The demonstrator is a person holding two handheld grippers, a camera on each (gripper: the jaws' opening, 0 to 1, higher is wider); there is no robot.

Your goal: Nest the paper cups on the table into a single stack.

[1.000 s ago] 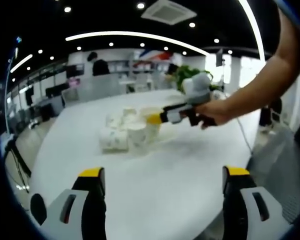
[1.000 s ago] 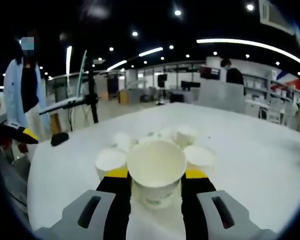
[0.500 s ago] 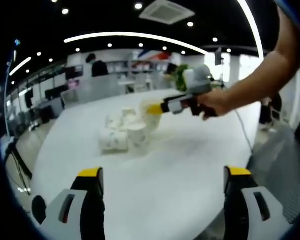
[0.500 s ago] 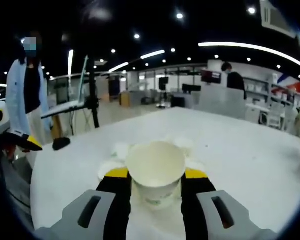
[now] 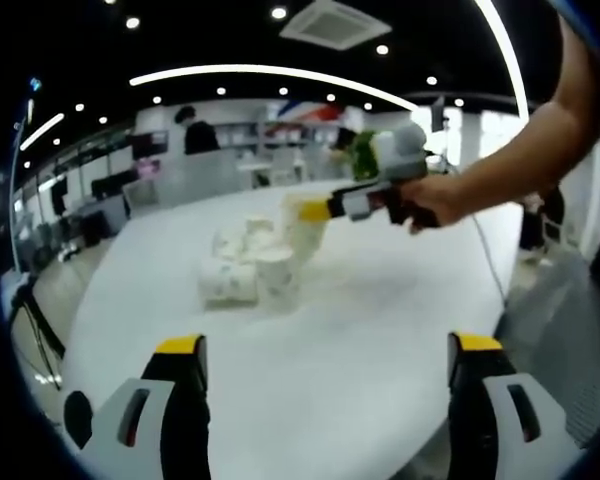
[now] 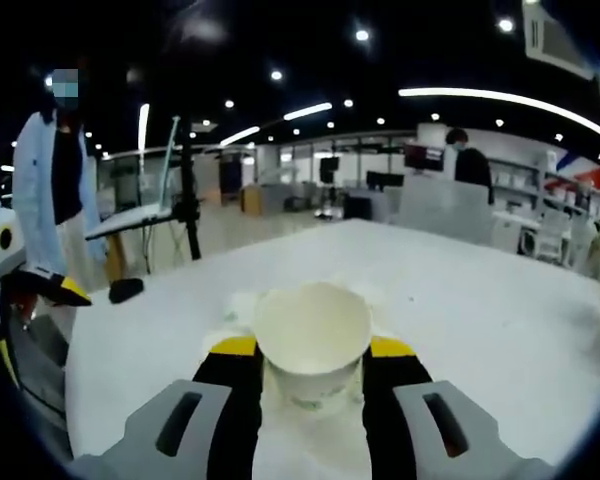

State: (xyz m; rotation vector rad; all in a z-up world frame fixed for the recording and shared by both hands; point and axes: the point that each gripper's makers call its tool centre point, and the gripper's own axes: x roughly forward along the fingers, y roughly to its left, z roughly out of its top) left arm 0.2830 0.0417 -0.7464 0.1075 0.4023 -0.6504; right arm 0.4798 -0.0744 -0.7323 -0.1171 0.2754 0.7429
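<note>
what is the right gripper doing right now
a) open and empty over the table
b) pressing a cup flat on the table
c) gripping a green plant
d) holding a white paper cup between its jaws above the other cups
d: in the right gripper view the right gripper is closed on a white paper cup, and the left gripper view shows it raised over the cluster of white paper cups on the white table.

One white paper cup (image 6: 312, 345) hangs upright, mouth open, just above the huddle of white paper cups (image 5: 248, 262) standing on the white table (image 5: 360, 340).
</note>
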